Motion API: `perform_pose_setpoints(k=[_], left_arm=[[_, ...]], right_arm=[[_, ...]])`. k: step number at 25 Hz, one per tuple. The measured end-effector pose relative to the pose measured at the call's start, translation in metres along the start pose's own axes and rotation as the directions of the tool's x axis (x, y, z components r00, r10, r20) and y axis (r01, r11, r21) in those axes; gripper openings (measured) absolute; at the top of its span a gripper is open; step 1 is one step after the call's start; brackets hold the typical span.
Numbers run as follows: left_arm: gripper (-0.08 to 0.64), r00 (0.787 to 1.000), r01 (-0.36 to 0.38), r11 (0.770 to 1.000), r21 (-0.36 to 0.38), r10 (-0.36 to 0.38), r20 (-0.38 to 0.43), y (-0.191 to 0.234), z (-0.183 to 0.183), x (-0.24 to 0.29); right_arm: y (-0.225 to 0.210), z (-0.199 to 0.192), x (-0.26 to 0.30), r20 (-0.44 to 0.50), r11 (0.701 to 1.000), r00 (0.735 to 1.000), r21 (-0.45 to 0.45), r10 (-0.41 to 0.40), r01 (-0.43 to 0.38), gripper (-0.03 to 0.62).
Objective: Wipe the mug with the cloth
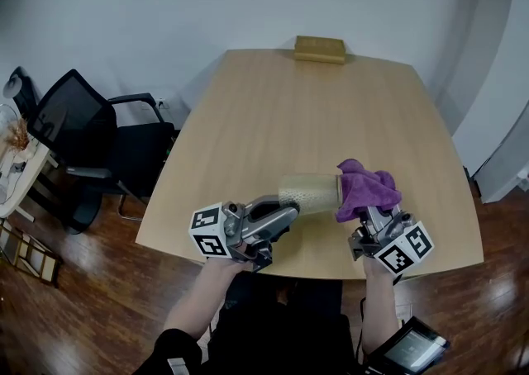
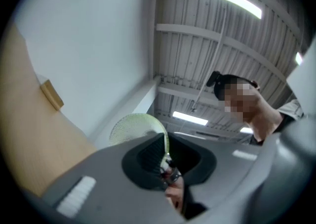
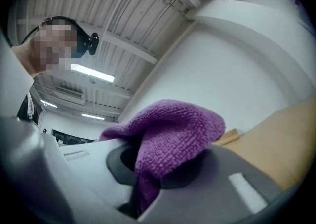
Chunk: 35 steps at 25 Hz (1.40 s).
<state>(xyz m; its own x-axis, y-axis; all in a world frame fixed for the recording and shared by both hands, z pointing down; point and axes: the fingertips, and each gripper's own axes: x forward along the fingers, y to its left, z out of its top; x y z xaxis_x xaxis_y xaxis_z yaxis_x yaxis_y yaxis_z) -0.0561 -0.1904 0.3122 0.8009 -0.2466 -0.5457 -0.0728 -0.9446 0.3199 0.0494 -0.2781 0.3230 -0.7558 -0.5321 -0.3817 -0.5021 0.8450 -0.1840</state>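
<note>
Left gripper (image 1: 279, 210): jaws nearly together, pinching thin wall of mug (image 1: 312, 192). Mug held sideways in air over near edge of table (image 1: 289, 117). Right gripper (image 1: 369, 216): clamped on bunched purple cloth (image 1: 366, 187), wad bulging past jaws. Cloth sits at mug's right end, seemingly touching, though contact is hard to confirm. Judgement: both items in hand and together; wiping barely begun or under way; most of mug surface left to rub.

Wears a black sleeve (image 1: 169, 348); has grey left gripper (image 1: 285, 210) and right gripper (image 1: 372, 218), each with 1 white, black-marked cube (image 1: 209, 230).
</note>
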Motion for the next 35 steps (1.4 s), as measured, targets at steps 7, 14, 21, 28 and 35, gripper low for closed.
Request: perform_pose_setpoints(k=[7,14,21,28,35], left_arm=[[0.043,0.847,-0.156,0.844,0.513,0.382,-0.370,0.093,0.019,-0.012],[0.043,0.450,-0.031,0.781,0.624,0.568,-0.689,0.218,-0.002,-0.035],[0.044,0.293,0.038,0.813,0.580,0.546,-0.785,0.272,-0.032,-0.020],[0.044,0.044,0.149,0.883,0.444,0.443,-0.895,0.292,-0.044,-0.002],[0.049,-0.192,0.250,0.881,0.402,0.452,-0.871,0.313,-0.048,0.006]], right_arm=[[-0.016,-0.001,-0.007,0.023,0.999,0.999,0.030,-0.027,0.026,0.026],[-0.027,-0.015,-0.005,-0.001,0.998,1.000,0.061,-0.026,0.026,0.026],[-0.029,-0.020,-0.003,-0.015,0.998,1.000,0.058,-0.018,0.019,0.026],[-0.031,-0.022,-0.002,-0.019,0.999,1.000,0.052,-0.014,0.015,0.026],[-0.029,-0.022,-0.005,-0.012,0.999,1.000,0.048,-0.002,0.003,0.026]])
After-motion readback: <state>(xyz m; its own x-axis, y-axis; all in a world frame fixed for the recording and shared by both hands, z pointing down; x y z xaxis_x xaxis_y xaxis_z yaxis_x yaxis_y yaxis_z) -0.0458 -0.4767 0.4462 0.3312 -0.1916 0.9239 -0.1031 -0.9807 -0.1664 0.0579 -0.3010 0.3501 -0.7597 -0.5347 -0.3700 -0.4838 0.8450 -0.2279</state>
